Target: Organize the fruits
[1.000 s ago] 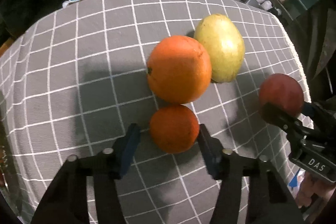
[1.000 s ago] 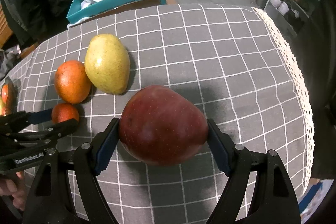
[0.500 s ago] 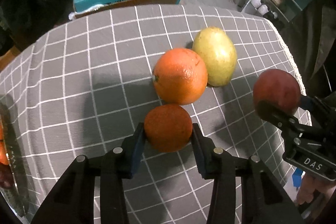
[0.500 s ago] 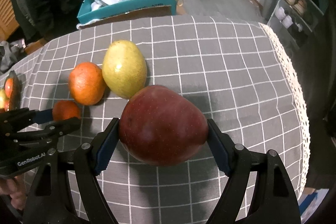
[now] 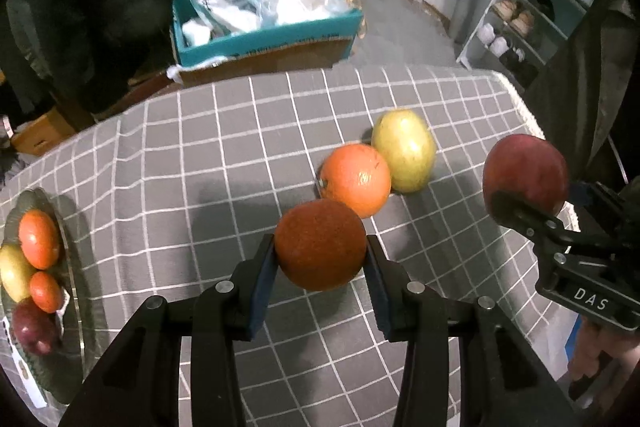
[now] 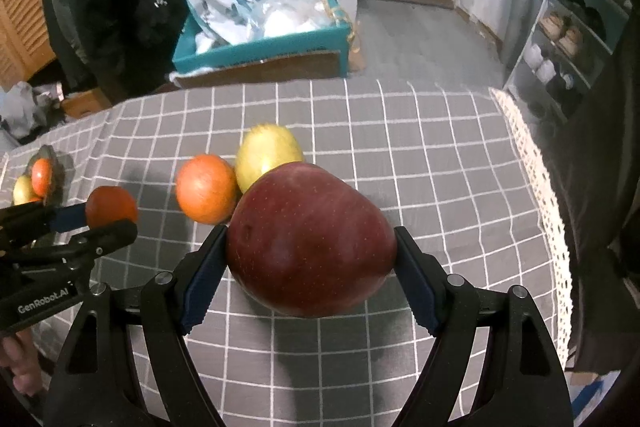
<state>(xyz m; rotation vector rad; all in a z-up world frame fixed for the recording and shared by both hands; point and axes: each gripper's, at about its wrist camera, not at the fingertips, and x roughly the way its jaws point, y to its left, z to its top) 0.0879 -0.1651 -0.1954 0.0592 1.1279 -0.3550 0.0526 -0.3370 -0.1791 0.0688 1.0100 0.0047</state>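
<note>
Between the left gripper's (image 5: 320,263) matt black plastic fingers, the small orange (image 5: 320,245) looks rough, pebbled; the red apple (image 6: 312,243) in the right gripper (image 6: 312,263) is smooth, faintly glossy.

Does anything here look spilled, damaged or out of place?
Nothing stands out. The large orange and yellow fruit sit intact on the checked tablecloth; the small orange and red apple look whole.

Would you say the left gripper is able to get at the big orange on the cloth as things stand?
Probably not yet. The left gripper is already shut on a small orange, so its jaws are full. The path itself looks free: the big orange sits just ahead on the cloth, touching only the yellow fruit.
</note>
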